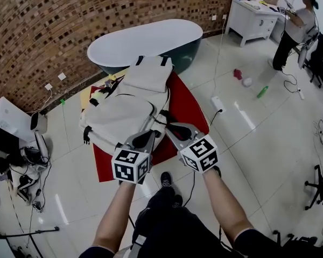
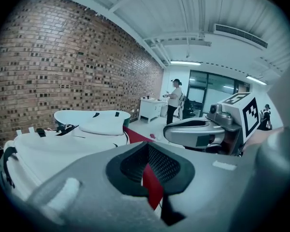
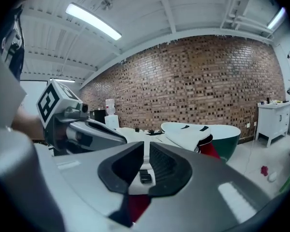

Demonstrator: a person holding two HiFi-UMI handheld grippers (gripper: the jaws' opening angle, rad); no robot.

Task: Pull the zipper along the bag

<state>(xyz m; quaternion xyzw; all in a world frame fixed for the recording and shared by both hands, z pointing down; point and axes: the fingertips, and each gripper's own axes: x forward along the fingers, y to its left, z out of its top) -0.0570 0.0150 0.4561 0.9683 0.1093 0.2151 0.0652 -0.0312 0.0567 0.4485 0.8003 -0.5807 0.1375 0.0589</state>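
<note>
A white backpack (image 1: 132, 104) lies flat on a red table (image 1: 185, 109); it also shows low on the left in the left gripper view (image 2: 63, 149) and ahead in the right gripper view (image 3: 183, 134). My left gripper (image 1: 149, 136) hovers at the bag's near edge, its jaws meeting at the tips (image 2: 147, 146) with only red table showing below them. My right gripper (image 1: 169, 129) hangs just right of it, over the bag's near right corner. A narrow slit (image 3: 146, 151) stays between its jaws, and white fabric with a small black clip (image 3: 145, 177) shows through it. I cannot make out the zipper.
A white and green bathtub (image 1: 145, 39) stands right behind the table against the brick wall. A person (image 1: 293, 28) stands by a white cabinet (image 1: 253, 18) at far right. Bottles (image 1: 262, 91) and a power strip (image 1: 217, 104) lie on the tiled floor. Cables and gear (image 1: 16, 144) crowd the left.
</note>
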